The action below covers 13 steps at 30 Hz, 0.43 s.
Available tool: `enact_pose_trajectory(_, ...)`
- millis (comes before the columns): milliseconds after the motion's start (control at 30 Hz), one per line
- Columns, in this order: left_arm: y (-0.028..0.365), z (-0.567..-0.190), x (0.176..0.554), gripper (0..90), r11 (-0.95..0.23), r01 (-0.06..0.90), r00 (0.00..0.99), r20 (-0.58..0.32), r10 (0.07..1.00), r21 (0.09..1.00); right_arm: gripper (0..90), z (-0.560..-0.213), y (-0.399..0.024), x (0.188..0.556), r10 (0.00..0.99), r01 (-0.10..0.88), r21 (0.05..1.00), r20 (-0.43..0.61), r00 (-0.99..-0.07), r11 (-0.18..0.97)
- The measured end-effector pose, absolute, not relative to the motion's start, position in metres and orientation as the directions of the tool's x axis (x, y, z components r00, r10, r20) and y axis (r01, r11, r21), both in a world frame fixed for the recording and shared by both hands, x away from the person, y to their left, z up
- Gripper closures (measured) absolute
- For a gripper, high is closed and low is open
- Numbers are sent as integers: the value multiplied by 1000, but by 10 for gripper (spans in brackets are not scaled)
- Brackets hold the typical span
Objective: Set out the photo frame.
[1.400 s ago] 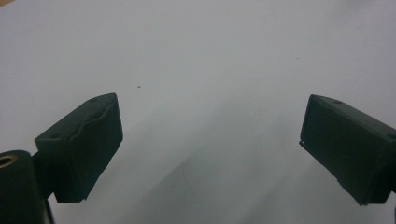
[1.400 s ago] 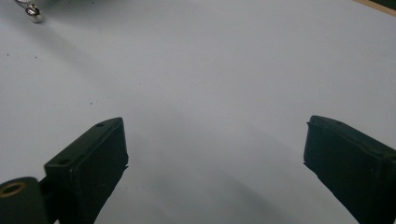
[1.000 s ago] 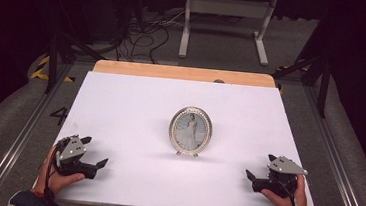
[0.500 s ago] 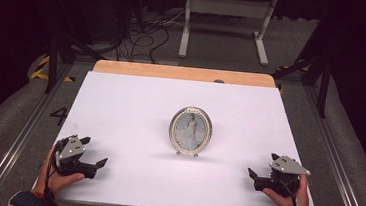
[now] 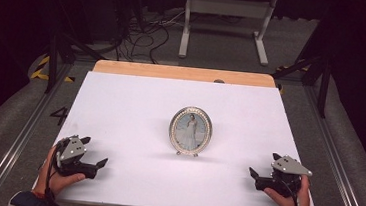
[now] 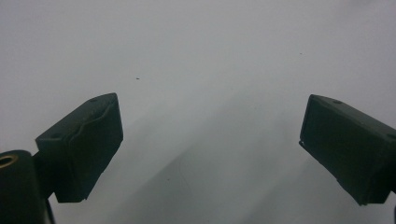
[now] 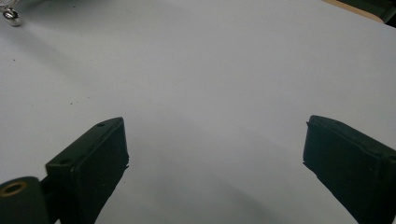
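White laminate covers the tabletop (image 5: 135, 109), the largest element, with a strip of bare wood along its far edge at 12 o'clock. At the centre of the sheet stands the oval picture frame (image 5: 190, 130), upright on small metal feet, its portrait facing the person and its rim set with beaded, pearl-like trim. The left claw (image 5: 96, 164) lies at about 8 o'clock from the frame, held in a hand near the front edge; in the left gripper view its jaws stand wide apart with nothing between them, so it is released. The right claw (image 5: 254, 175) lies at about 4 o'clock, likewise released, its jaws spread over bare white surface in the right gripper view, where one frame foot (image 7: 11, 16) shows at 11 o'clock. Both claws are well apart from the frame. The frame is judged light, rigid and fragile, probably glazed, and easily tipped; the beaded rim at 3 and 9 o'clock offers the surest hold.
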<state>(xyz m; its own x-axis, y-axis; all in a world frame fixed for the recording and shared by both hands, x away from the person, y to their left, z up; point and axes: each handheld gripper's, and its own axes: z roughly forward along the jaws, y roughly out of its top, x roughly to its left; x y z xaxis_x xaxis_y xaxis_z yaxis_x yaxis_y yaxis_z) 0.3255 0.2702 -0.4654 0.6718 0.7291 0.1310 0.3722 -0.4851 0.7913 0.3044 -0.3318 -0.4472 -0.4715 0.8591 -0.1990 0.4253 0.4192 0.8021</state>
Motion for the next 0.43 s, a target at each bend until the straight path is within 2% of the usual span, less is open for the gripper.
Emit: enact_pose_trajectory(433, 268, -460, 322, 69, -481, 341, 657, 161, 737, 808, 67, -447, -333, 304, 862, 424, 806, -197, -466, 414)
